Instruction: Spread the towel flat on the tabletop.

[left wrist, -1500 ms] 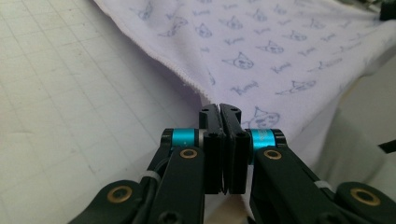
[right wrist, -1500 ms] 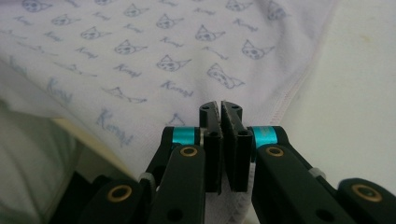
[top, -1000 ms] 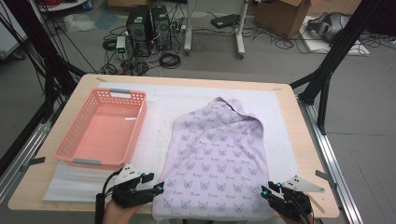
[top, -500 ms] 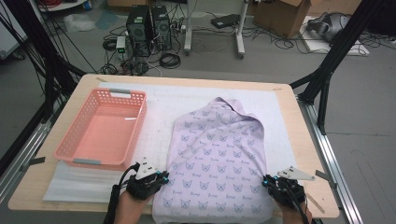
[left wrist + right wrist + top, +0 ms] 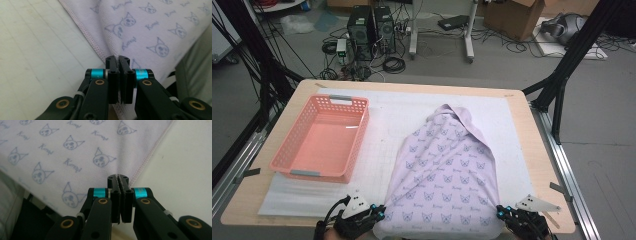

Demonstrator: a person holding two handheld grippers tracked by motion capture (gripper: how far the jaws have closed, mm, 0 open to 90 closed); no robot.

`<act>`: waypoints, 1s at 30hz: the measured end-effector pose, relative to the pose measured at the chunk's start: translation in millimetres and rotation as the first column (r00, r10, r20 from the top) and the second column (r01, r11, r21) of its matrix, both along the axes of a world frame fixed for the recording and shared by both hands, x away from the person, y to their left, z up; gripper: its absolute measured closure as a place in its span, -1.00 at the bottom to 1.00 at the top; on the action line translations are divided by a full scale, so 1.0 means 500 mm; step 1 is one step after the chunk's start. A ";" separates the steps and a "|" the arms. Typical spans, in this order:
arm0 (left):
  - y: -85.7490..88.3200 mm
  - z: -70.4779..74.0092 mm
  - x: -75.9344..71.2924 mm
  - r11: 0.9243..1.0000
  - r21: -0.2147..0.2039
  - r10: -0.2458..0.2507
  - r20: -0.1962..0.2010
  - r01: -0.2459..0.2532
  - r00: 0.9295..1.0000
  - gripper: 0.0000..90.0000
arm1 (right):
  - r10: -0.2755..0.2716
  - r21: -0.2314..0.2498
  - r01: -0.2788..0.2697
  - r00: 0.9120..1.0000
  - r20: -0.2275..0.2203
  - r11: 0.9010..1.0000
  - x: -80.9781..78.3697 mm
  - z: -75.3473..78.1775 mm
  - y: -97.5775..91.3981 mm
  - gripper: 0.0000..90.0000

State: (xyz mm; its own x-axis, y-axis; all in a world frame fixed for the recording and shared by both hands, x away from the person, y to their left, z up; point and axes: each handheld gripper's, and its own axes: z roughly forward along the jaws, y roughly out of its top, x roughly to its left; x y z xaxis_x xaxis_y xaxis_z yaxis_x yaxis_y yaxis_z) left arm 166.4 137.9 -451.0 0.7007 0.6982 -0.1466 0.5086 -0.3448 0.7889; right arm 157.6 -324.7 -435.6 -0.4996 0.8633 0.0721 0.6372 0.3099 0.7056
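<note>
A lilac cloth (image 5: pixel 444 185) printed with small cat faces lies spread on the white mat (image 5: pixel 382 125) that covers the wooden table (image 5: pixel 532 150); its far end is folded to a point toward the middle of the mat, its near hem hangs at the table's front edge. To the cloth's left, apart from it, a pink basket (image 5: pixel 287 160) stands on the mat. The left gripper (image 5: pixel 379 214) sits at the cloth's near left corner; in the left gripper view its jaws have just closed and now stand pressed together on the stitched hem of the cloth (image 5: pixel 140 27), the left gripper (image 5: pixel 119 60) pinching the fabric edge, which passes between the pads and comes out below them. The right gripper (image 5: pixel 502 214) sits at the near right corner; in the right gripper view the right gripper (image 5: pixel 118 178) has likewise just closed, its jaws meeting at the pink-stitched edge of the cloth (image 5: pixel 62 150), with the bare mat (image 5: pixel 185 165) to the right of the hem. The two grippers are well apart, one at each near corner; the person's hands enter from the bottom of the high view.
</note>
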 end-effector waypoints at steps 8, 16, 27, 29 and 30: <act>0.008 0.006 0.040 0.995 -0.086 0.045 0.025 -0.043 0.999 0.33 | -0.022 0.044 0.021 0.999 0.037 0.999 -0.004 0.006 -0.006 0.63; 0.027 0.023 0.106 0.979 -0.179 0.104 0.050 -0.094 0.993 0.09 | -0.073 0.011 0.072 0.993 0.096 0.997 0.066 0.003 0.013 0.38; 0.012 0.025 0.146 0.979 -0.183 0.102 0.051 -0.091 0.993 0.04 | 0.015 -0.047 -0.012 0.998 0.060 0.999 0.169 -0.016 0.069 0.94; 0.005 0.030 0.150 0.979 -0.184 0.094 0.060 -0.082 0.994 0.03 | 0.021 -0.051 -0.019 0.999 0.049 0.999 0.161 -0.014 0.067 0.96; 0.002 0.034 0.152 0.980 -0.184 0.084 0.063 -0.071 0.994 0.03 | 0.027 -0.050 -0.025 0.999 0.038 0.998 0.157 -0.012 0.064 0.97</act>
